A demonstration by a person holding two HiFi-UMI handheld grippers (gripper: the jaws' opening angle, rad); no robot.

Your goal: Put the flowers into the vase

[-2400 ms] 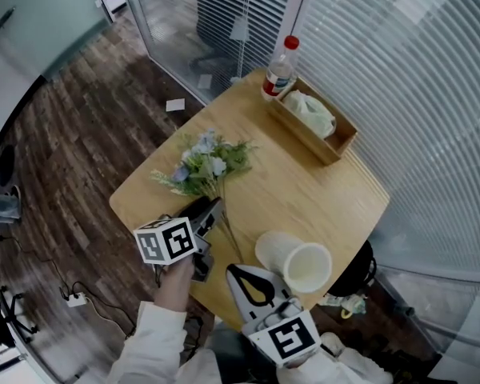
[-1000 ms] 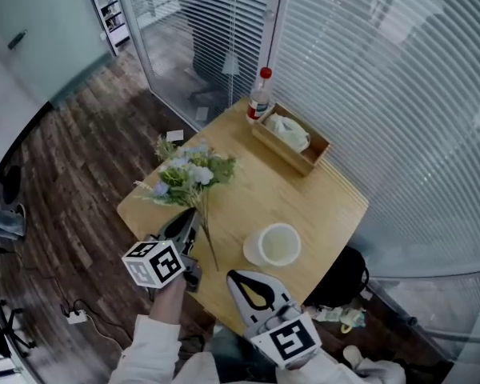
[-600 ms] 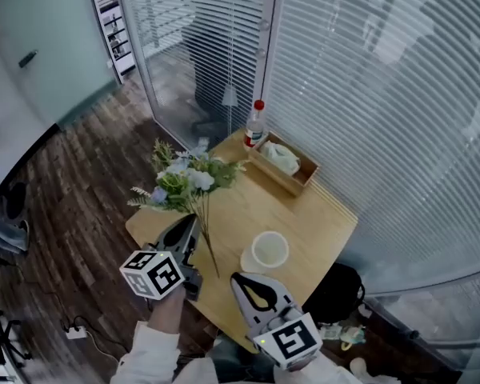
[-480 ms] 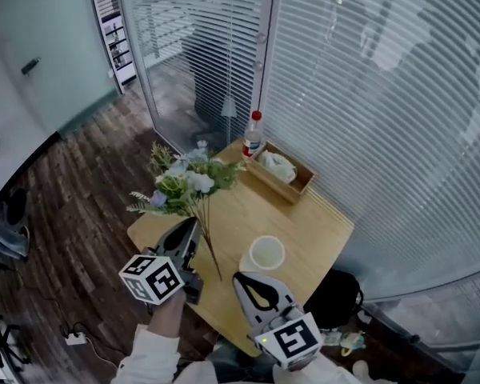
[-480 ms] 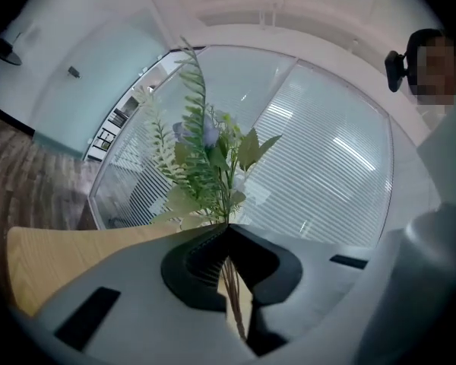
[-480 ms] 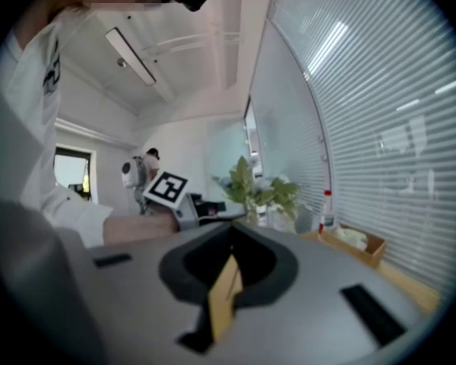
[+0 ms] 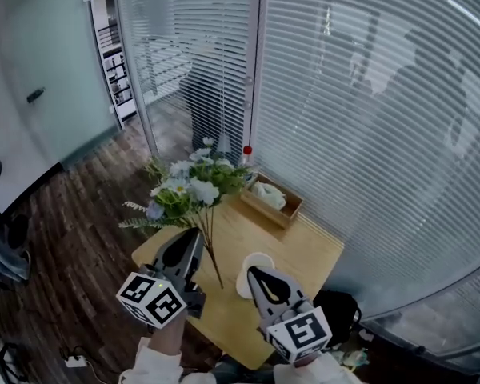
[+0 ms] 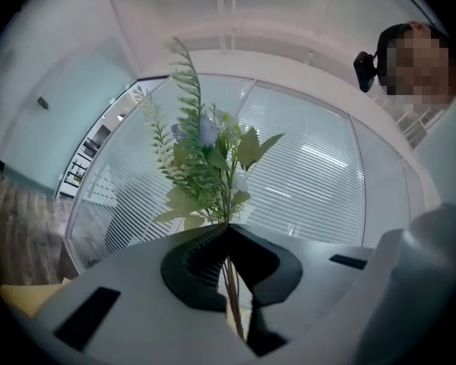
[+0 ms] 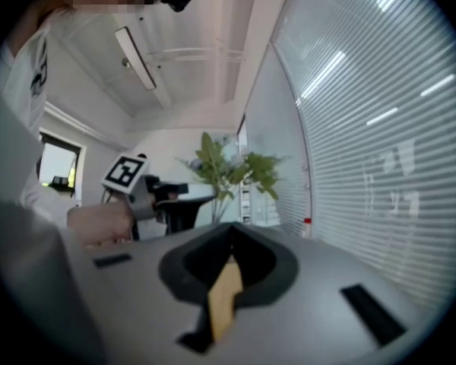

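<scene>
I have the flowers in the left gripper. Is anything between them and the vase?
Possibly. In the head view the right gripper overlaps the mouth of the vase; whether it is over the mouth or just nearer the camera, I cannot tell. Nothing else visible stands between the flowers and it.

White and pale-blue flowers (image 7: 194, 190) with green sprigs stand upright, raised; the white vase (image 7: 243, 278) stands open-mouthed at their five o'clock.
</scene>
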